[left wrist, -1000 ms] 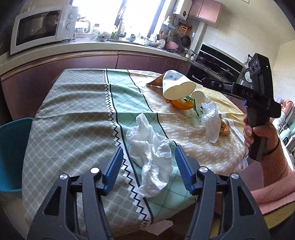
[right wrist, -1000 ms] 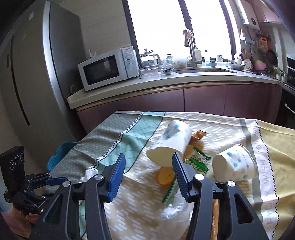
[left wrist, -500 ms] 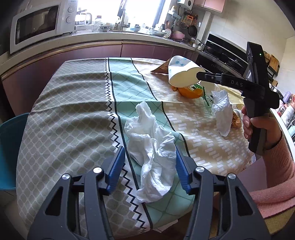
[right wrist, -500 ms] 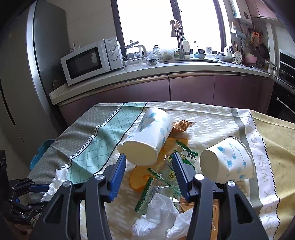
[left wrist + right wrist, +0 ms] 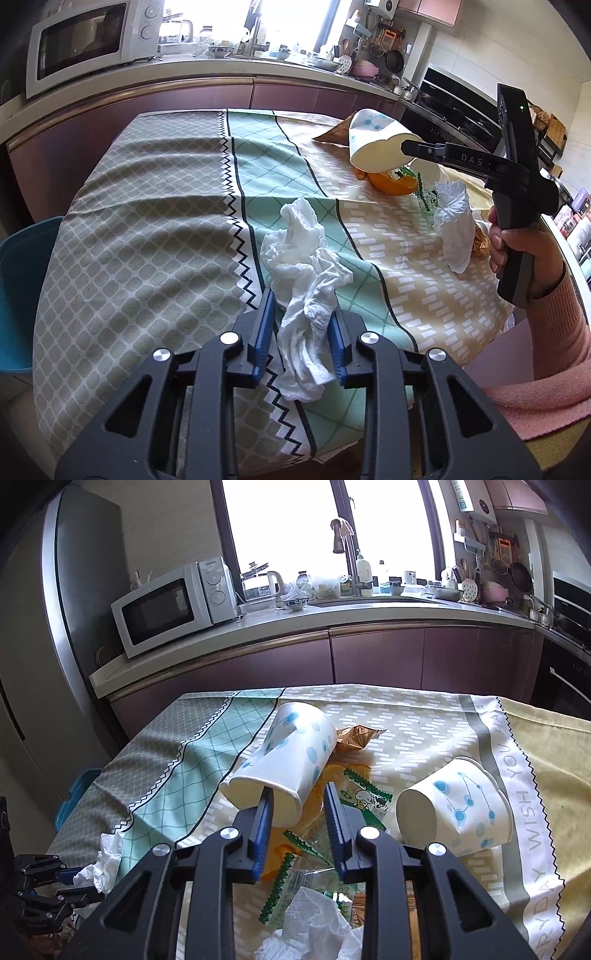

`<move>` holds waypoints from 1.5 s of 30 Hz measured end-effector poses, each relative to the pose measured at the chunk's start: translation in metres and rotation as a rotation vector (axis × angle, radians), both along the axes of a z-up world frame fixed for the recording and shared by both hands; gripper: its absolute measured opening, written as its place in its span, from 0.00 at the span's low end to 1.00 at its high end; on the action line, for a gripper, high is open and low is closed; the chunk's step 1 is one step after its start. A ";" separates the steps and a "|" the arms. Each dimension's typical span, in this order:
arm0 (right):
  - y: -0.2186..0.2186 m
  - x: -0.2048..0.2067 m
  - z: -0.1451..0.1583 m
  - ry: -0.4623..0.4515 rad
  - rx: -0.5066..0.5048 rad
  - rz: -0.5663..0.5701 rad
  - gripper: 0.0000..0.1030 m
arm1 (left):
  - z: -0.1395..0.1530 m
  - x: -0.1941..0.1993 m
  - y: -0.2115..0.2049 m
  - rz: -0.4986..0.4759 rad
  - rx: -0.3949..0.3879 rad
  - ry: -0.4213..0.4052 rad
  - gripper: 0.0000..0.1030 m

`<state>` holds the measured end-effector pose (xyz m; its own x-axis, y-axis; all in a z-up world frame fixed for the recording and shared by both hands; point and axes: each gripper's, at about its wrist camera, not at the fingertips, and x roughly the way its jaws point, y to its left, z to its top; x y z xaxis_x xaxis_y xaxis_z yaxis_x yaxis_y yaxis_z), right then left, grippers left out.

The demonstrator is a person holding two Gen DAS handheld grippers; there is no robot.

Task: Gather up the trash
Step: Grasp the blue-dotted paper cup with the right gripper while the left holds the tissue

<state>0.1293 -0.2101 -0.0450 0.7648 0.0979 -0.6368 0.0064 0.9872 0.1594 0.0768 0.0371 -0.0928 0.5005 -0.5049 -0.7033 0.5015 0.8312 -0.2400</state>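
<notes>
left hand-held gripper (image 5: 301, 325): closing, tissue (image 5: 306, 280) between the pads at lower centre, seemingly pinched | right hand-held gripper (image 5: 298, 808): closing over rim of tipped paper cup (image 5: 284, 760), mid-frame | both on the clothed surface (image 5: 147, 240)

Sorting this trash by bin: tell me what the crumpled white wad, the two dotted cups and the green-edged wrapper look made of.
Wad: thin matte tissue or paper towel, soft creases.
Cups and: probably coated paper; smooth, printed blue dots, and the first one's rim dents at the right gripper.
Wrapper: clear glossy plastic film, serrated green edges.
</notes>
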 end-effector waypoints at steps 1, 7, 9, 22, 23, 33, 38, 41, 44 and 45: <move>0.000 0.000 0.000 -0.001 0.003 -0.003 0.17 | 0.000 -0.001 0.001 0.000 -0.001 0.000 0.22; -0.004 -0.001 0.003 -0.020 0.033 -0.012 0.02 | 0.003 -0.003 0.005 0.009 -0.012 -0.010 0.13; -0.006 -0.003 0.006 -0.037 0.055 -0.015 0.02 | 0.006 -0.005 0.007 0.012 -0.016 -0.018 0.13; 0.008 -0.011 0.029 -0.093 0.141 0.050 0.02 | 0.028 -0.014 0.031 0.048 -0.042 -0.080 0.12; 0.012 -0.012 0.031 -0.098 0.146 0.061 0.02 | 0.030 -0.014 0.032 0.051 -0.043 -0.085 0.12; 0.057 -0.010 0.038 -0.096 0.209 0.205 0.02 | 0.046 -0.020 0.065 0.123 -0.051 -0.135 0.12; 0.086 -0.001 0.036 -0.077 0.235 0.281 0.02 | 0.053 -0.021 0.089 0.184 -0.053 -0.151 0.12; 0.106 0.004 0.036 -0.069 0.238 0.328 0.02 | 0.056 -0.022 0.105 0.222 -0.048 -0.161 0.12; 0.124 0.009 0.036 -0.066 0.244 0.371 0.02 | 0.058 -0.022 0.121 0.258 -0.046 -0.167 0.12; 0.130 0.011 0.037 -0.066 0.243 0.384 0.02 | 0.058 -0.023 0.126 0.270 -0.044 -0.168 0.12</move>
